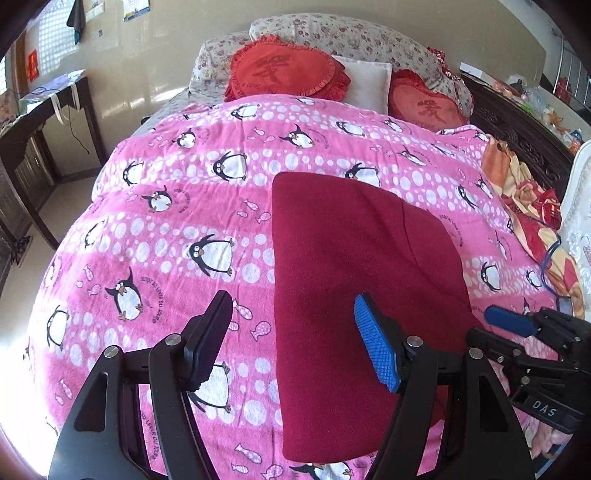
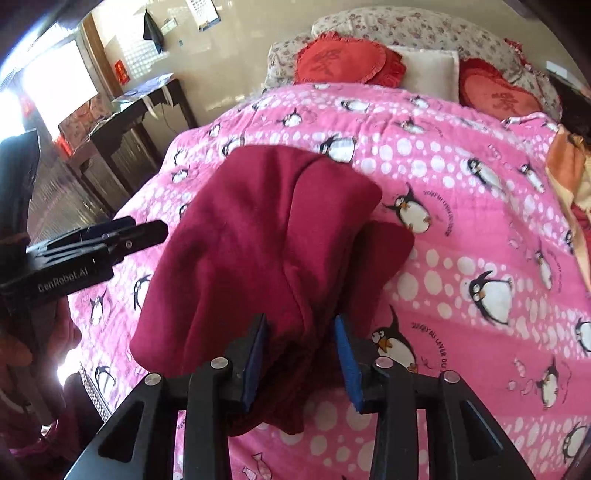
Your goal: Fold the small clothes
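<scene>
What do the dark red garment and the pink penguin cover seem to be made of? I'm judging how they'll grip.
The dark red garment looks like fleece or brushed knit: matte, fuzzy nap, soft rounded folds. The pink penguin cover looks like thin printed cotton, possibly gauze: flat print, fine crinkled wrinkles, no sheen. Neither can be confirmed by sight.

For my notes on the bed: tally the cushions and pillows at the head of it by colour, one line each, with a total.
Red heart cushions: 2, one on the left and one on the right
White pillow: 1
Flowered pillows: 2, one long and one smaller at the left
Total: 5
</scene>
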`<action>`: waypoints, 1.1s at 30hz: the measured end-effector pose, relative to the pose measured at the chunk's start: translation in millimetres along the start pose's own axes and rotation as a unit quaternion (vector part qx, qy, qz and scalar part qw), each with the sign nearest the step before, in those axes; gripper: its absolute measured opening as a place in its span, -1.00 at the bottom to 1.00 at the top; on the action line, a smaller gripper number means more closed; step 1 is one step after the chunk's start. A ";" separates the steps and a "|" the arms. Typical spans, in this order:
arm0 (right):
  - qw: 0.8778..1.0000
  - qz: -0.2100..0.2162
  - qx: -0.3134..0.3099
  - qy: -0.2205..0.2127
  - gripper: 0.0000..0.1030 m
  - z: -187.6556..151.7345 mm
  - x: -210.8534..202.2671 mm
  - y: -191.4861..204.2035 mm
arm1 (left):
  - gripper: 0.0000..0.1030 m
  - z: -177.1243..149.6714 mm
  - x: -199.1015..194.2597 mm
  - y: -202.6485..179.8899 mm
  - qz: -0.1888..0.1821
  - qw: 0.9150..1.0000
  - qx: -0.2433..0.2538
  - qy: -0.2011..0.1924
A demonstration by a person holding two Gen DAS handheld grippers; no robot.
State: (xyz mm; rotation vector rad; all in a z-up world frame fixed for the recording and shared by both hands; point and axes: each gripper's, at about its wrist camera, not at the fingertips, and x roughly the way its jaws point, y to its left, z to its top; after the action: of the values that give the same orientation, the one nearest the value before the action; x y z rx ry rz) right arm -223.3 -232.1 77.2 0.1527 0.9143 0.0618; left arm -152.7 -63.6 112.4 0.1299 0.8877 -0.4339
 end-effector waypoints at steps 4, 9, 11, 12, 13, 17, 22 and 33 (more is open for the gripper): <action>0.999 -0.043 0.012 -0.020 -0.15 8.5 -19.5 6.1 | 0.34 0.0 -8.7 1.7 0.003 1.000 -0.011 -0.010; 0.995 -0.087 0.012 -0.053 -0.05 14.2 -41.0 11.4 | 0.34 -0.6 -14.9 0.9 0.003 1.000 -0.013 -0.008; 0.993 -0.101 0.004 -0.055 -0.05 15.8 -43.7 13.4 | 0.34 -0.7 -17.1 -0.5 0.003 1.000 -0.014 -0.010; 0.993 -0.106 0.000 -0.055 -0.05 16.0 -45.2 14.6 | 0.34 -0.7 -18.2 -1.2 0.003 1.000 -0.013 -0.012; 0.992 -0.110 -0.003 -0.055 -0.05 15.8 -46.4 15.6 | 0.34 -0.6 -19.7 -2.4 0.003 1.000 -0.012 -0.014; 0.993 -0.110 -0.003 -0.053 -0.05 13.7 -48.3 17.1 | 0.34 -0.1 -22.3 -6.8 0.006 1.000 -0.002 -0.017; 0.993 -0.110 -0.003 -0.052 -0.05 13.7 -48.6 17.0 | 0.34 -0.4 -24.1 -8.6 0.006 1.000 0.001 -0.020; 0.993 -0.108 -0.004 -0.042 -0.05 14.6 -41.4 17.9 | 0.34 -2.3 -21.2 -11.1 0.008 1.000 0.008 -0.014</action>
State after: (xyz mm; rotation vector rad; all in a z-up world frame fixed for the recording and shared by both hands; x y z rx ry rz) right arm -236.8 -220.8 121.2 0.0483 0.8422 -0.1403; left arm -170.7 -66.3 128.1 0.1453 0.8555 -0.4280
